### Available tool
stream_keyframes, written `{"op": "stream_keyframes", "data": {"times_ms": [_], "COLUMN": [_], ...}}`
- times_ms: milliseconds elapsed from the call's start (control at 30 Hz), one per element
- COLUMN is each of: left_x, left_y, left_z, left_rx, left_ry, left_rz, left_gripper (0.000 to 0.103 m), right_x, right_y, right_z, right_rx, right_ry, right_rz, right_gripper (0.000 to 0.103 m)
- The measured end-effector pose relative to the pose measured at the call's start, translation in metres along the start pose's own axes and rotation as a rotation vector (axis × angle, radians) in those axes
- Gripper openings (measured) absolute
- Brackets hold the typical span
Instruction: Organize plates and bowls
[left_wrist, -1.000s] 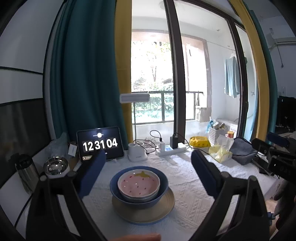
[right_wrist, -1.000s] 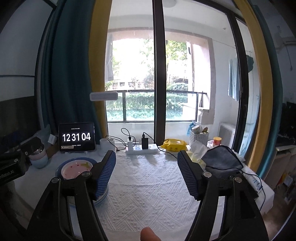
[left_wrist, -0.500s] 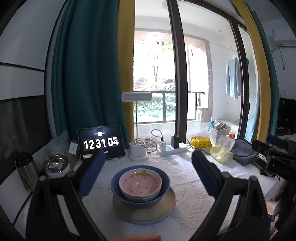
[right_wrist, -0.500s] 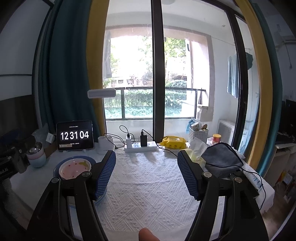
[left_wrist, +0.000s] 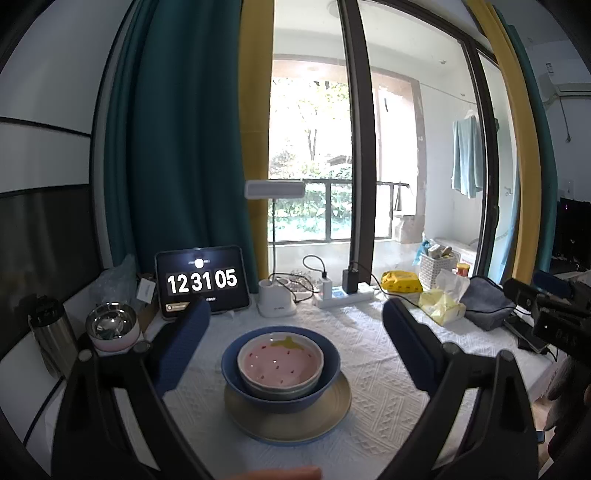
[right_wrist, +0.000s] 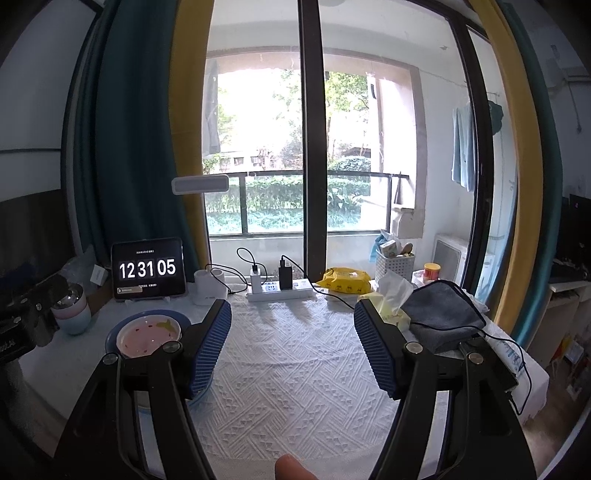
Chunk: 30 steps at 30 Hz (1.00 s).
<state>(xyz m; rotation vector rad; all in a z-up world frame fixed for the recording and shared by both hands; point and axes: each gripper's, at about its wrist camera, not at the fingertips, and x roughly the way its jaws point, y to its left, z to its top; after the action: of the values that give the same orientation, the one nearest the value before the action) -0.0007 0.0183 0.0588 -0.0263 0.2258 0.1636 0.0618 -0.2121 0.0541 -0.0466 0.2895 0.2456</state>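
Left gripper (left_wrist: 295, 314) gapes, pink bowl (left_wrist: 280, 363) stacked just beyond.

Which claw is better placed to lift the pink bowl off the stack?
Left. The pink bowl sits centred between the open left claw; the right claw, also open, faces bare tablecloth beside it.

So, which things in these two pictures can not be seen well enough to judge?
- Right wrist view: the right gripper finger covers the near side of the blue bowl and the plate under it.
- Left wrist view: the pink bowl hides the blue bowl's inside.
- Both views: small text on the tablet is too small.
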Motion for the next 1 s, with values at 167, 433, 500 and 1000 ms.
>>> {"op": "stream_keyframes", "data": {"times_ms": [167,433,500,1000], "left_x": [0.0002,0.0003,0.0003,-0.0004], "left_y": [-0.0001,0.0001,0.0002,-0.0005], "left_z": [-0.0002,-0.0010,-0.0010,-0.0026], "left_rx": [-0.002,-0.004,-0.004,-0.006], "left_ry": [0.005,0.007,0.007,0.007], "left_rz": [-0.001,0.000,0.000,0.001], "left_gripper": [0.096,0.096,0.096,0.096], "right_x": [0.0010,0.0017,0.0020,0.0023], "right_y": [-0.0014,-0.0012,-0.0012,-0.0015], "right_z": [-0.0007,-0.0026,-0.0024,-0.0029], "right_rx": [0.002,-0.001,-0.002,0.002], "right_ry": [0.003,0.013,0.013,0.012], "right_rz": [-0.003,0.000,0.000,-0.003], "right_gripper": [0.072,0.072,0.072,0.072]}}
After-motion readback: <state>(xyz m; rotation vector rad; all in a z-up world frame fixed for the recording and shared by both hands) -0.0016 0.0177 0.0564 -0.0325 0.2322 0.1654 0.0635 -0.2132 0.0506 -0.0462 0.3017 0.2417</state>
